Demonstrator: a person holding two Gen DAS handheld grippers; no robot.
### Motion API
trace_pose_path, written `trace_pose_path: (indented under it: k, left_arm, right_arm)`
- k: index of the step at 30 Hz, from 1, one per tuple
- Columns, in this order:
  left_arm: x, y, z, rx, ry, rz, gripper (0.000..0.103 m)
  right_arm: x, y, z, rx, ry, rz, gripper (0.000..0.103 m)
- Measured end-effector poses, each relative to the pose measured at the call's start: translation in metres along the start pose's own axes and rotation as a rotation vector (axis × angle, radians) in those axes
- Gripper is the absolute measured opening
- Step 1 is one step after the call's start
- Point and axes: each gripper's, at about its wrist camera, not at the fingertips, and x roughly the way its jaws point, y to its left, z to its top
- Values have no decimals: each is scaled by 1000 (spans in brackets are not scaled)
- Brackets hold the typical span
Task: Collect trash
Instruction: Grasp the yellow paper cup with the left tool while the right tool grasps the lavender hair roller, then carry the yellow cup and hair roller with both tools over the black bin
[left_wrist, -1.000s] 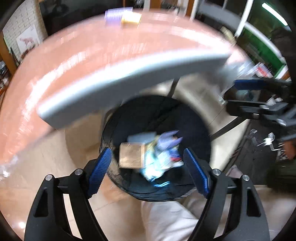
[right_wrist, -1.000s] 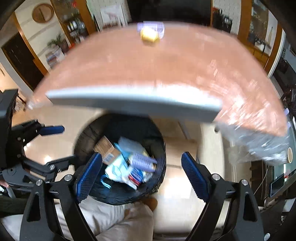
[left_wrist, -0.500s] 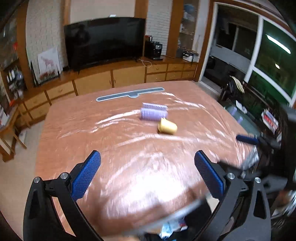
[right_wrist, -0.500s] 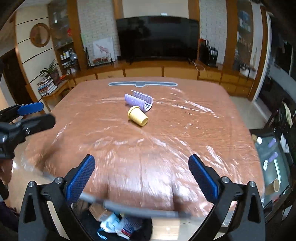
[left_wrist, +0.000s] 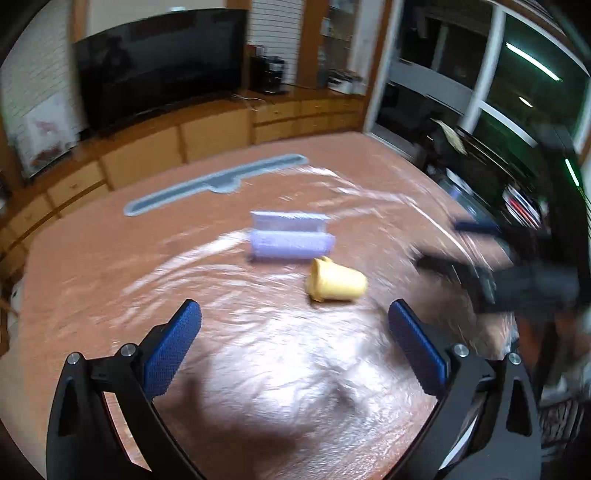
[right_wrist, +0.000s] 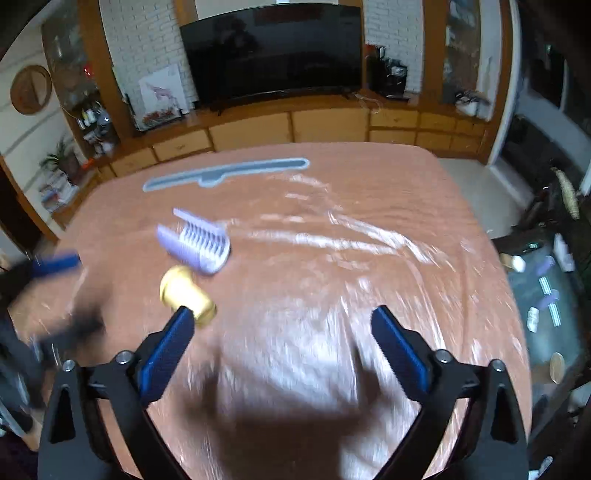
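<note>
Both claws, left claw (left_wrist: 294, 325) and right claw (right_wrist: 280, 322), stand released and empty; right jaws just narrowed slightly. Yellow cup (left_wrist: 335, 284) lies beside purple packet (left_wrist: 291, 240) on the worktop (left_wrist: 110, 266).

Home living room: large television (right_wrist: 271, 51) on wooden cabinets (right_wrist: 291, 125), plastic-covered dining table (right_wrist: 332, 280).

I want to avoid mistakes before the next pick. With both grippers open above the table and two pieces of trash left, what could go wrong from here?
1. The yellow cup lies on its side, so it may roll away if a pad nudges it.
2. The purple tray sits close behind the cup and could get pushed.
3. The left gripper and right gripper both head toward the same spot and might collide.
</note>
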Motion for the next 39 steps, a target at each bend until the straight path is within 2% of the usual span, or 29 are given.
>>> trace_pose_path:
  k: [5,7,12,15,18,20,21,23,28,39]
  left_arm:
    - [25,-27,-3,107,31,2,96]
    - [33,-32,0,122,39,15,89]
    - [49,-32,6,101,56,-14,80]
    - [56,-30,9,92,61,-26,77]
    - [64,-29,11,87,81,-34,66]
    - [68,-28,12,76,93,-46,62]
    - [71,-28,13,71,100,-56,57]
    - [73,-27,13,76,102,-55,51]
    - [74,-27,13,85,99,-54,49]
    - [52,-7,9,-20,57,-42,49]
  right_arm:
    - [30,21,38,-156,23,103,87]
    - [44,32,47,-213,49,147,87]
    - [75,51,64,-311,131,215,81]
    - [92,57,70,-340,178,231,72]
    - [100,58,72,-315,209,266,63]
    - [103,56,73,-303,212,252,54]
    - [102,53,72,-297,210,247,47]
    - [102,49,72,-279,206,241,42]
    - [98,41,69,-250,185,226,42]
    - [71,7,62,-53,122,235,42]
